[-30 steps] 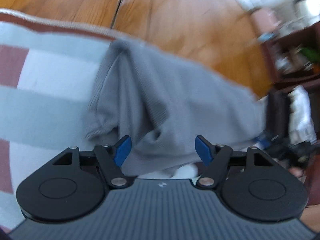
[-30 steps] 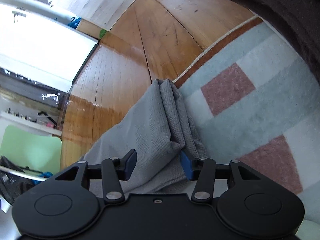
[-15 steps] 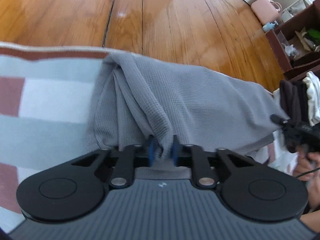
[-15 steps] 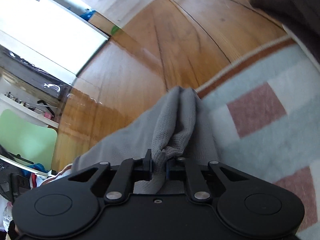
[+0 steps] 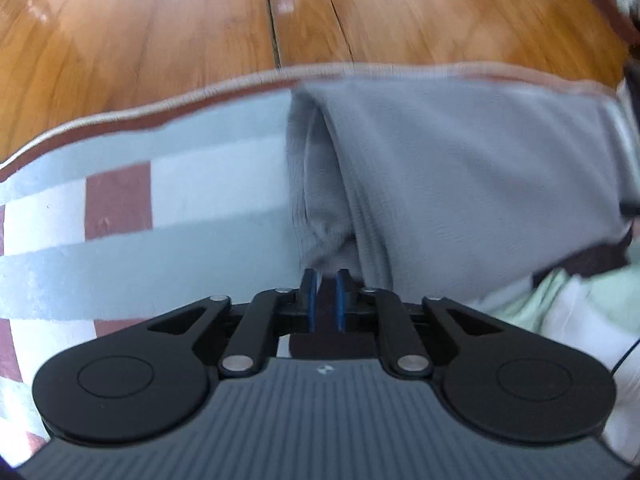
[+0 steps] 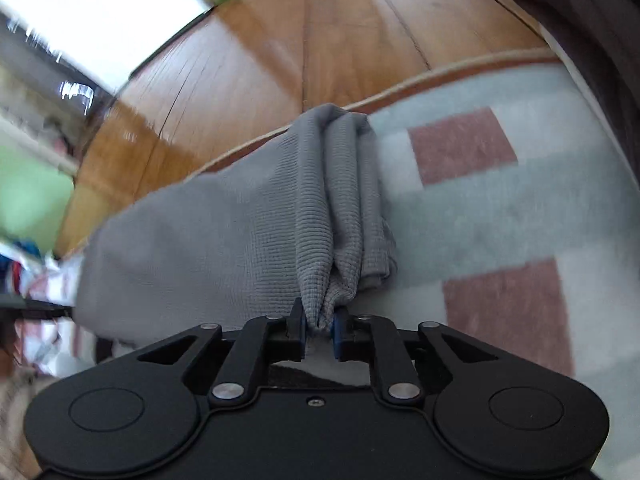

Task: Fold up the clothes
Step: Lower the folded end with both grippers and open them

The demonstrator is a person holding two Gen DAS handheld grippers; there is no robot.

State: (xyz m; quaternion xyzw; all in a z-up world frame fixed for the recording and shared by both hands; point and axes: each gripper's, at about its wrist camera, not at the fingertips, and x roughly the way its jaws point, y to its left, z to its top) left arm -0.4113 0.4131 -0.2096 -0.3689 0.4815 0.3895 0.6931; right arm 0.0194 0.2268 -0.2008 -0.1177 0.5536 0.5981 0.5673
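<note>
Grey waffle-knit garment (image 6: 248, 216) front and centre, lying on the checked rug (image 6: 500, 208) right at its bound edge, bunched into upright folds on one side. Right gripper (image 6: 319, 322) has a pinch of those folds: blue pads drawn close with a peak of grey fabric squeezed between them, the cloth rising away from the fingertips in two ridges. Over on the left wrist view, the same garment (image 5: 460, 168) spreads wide to the right, blurred, with a deep crease running down toward the left gripper (image 5: 325, 300). That one is drawn nearly closed, blue pads with only a slim gap; the cloth comes down right to the tips, but whether fabric sits between the pads is hard to make out through the blur.

Rug squares show pale blue, white and dusty red, with a brownish border and a cream cord trim. Past it, glossy wooden floor (image 5: 160, 32) with dark seams between the boards. A dark brown fabric mass (image 6: 592, 20) fills the upper right of the right wrist view. Pale green cloth (image 5: 536, 300) lies beside the garment's near edge in the left view.

Writing: only a small pale logo mark (image 5: 322, 369) on the left gripper's ribbed body, too small to read. No readable labels elsewhere.
</note>
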